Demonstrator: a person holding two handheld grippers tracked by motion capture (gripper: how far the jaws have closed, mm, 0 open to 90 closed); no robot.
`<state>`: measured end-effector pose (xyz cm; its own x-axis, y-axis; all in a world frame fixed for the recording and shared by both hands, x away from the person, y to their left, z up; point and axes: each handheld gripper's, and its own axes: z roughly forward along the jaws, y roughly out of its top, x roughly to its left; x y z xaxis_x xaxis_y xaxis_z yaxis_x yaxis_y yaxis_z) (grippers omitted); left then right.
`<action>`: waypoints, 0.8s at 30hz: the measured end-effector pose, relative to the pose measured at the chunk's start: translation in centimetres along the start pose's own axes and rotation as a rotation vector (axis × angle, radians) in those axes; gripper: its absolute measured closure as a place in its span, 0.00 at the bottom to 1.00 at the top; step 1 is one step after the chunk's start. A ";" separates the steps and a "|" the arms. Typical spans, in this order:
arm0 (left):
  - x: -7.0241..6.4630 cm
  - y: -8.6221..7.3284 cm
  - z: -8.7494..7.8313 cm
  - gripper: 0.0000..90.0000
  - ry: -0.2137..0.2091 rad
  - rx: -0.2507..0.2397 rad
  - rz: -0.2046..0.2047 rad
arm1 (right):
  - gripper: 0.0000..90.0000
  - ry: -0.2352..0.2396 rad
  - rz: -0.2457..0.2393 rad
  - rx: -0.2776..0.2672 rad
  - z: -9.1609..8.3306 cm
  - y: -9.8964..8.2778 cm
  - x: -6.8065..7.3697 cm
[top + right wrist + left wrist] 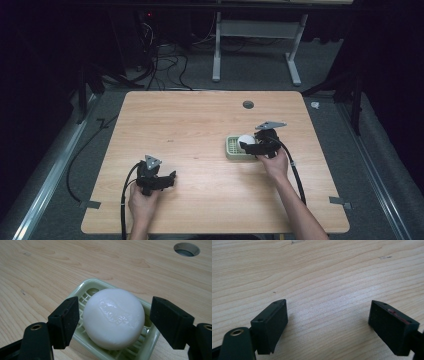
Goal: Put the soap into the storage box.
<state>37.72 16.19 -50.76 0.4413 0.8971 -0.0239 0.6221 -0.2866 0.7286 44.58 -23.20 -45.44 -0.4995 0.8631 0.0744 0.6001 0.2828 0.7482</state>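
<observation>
Right gripper (113, 322), at centre right of the high view, is spread wide around the white soap (114, 317) lying in the green dish (86, 287); its embossed lettering is unreadable. Left gripper (328, 327) is released above bare counter (317, 270).

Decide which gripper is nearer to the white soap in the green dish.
Right. The right gripper straddles the soap in its dish, fingers open on either side. The left gripper sits far off across the table, open.

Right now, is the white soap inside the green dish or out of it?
Inside. The white soap rests on the slatted green dish, and the right gripper stands open, its jaws on either side without touching.
</observation>
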 end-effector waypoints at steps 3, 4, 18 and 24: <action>0.0 0.0 0.0 0.18 0.000 0.000 0.000 | 0.28 0.003 -0.001 -0.010 -0.3 0.0 0.0; 0.0 0.0 0.0 0.18 0.000 0.000 0.000 | 0.28 0.003 0.000 -0.012 -0.4 0.1 0.0; 0.0 0.0 0.0 0.18 0.001 0.000 0.001 | 0.28 0.013 0.012 -0.045 -1.7 0.2 -0.2; 0.0 0.0 0.0 0.18 0.001 0.000 0.001 | 0.28 0.016 0.014 -0.055 -2.2 0.3 -0.2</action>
<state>37.72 16.19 -50.76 0.4413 0.8971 -0.0231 0.6220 -0.2873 0.7284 43.46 -24.27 -43.80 -0.5012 0.8601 0.0951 0.5720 0.2468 0.7823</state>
